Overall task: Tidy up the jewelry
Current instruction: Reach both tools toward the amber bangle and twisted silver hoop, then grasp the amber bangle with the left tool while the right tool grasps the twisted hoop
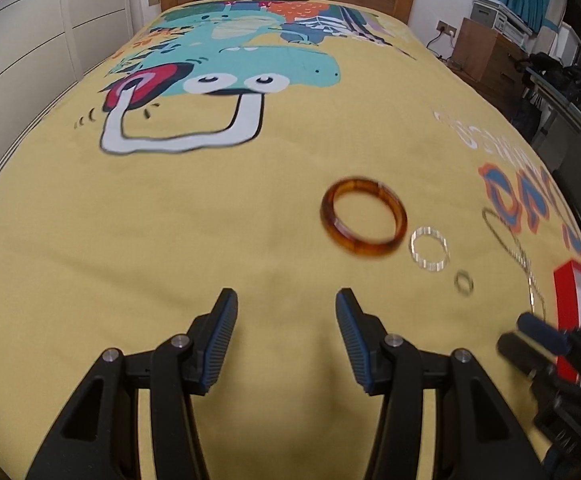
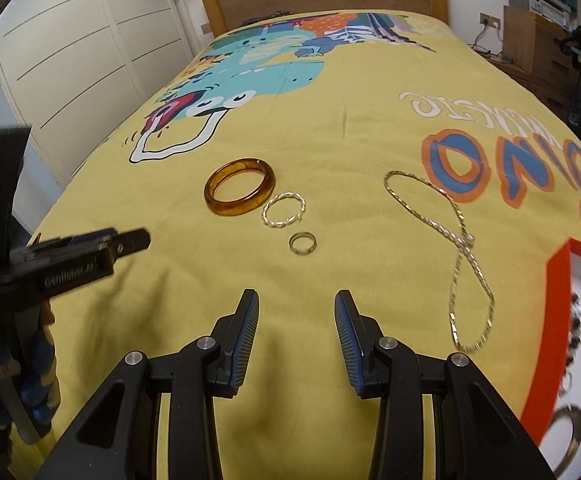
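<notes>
We held both grippers spread and empty above the yellow bedspread (image 2: 330,152): the left gripper (image 1: 286,300), the right gripper (image 2: 296,300). Ahead lay the amber bangle (image 2: 239,191), rigid, probably slick, best pinched across its rim. The twisted silver ring (image 2: 283,210), small band (image 2: 302,243) and limp chain (image 2: 456,248) waited beside the red box (image 2: 558,280).

Lying on the bed (image 2: 330,128): one amber bangle (image 2: 239,192), one twisted silver bracelet (image 2: 284,210), one small ring (image 2: 302,243), one silver chain (image 2: 456,248), and one red box (image 2: 555,268) sitting at its right edge.
</notes>
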The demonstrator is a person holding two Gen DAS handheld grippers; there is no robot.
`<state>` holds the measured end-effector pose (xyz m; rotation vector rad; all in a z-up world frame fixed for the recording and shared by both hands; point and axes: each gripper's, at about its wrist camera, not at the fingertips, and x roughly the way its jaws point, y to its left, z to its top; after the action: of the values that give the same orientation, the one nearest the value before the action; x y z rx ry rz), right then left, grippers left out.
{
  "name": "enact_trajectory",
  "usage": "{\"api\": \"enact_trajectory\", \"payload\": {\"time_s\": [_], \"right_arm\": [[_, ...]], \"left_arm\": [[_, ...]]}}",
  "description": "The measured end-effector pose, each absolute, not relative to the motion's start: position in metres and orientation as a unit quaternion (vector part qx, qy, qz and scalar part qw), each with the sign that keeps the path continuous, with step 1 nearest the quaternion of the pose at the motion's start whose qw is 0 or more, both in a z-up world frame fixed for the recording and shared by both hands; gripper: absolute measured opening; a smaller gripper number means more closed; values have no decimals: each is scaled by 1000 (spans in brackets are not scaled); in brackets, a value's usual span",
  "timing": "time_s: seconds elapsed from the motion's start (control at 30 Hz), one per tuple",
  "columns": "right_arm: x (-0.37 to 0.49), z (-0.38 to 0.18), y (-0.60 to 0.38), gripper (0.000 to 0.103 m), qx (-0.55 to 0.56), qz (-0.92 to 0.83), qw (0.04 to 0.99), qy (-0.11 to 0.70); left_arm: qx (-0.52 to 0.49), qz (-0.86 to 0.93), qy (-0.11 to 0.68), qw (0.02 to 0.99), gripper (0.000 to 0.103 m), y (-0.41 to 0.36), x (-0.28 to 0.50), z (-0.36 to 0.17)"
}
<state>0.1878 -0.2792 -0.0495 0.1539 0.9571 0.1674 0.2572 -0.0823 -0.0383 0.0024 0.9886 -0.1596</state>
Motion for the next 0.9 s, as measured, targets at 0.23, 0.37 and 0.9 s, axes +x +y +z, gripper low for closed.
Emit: {"api": "enact_trajectory", "payload": {"time_s": [0.23,0.37,0.9], "right_arm": [[219,-57,-278,40,72,92,882,457],[235,-62,-274,45,64,98,882,456],[279,-82,-257,50,23,127,876,464]], "left_arm": [[-6,-83,479,874,49,-91,299,-45],[-10,-87,483,871,49,-93,309,-52],[-17,-106,504,857,49,-105,349,-80]]}}
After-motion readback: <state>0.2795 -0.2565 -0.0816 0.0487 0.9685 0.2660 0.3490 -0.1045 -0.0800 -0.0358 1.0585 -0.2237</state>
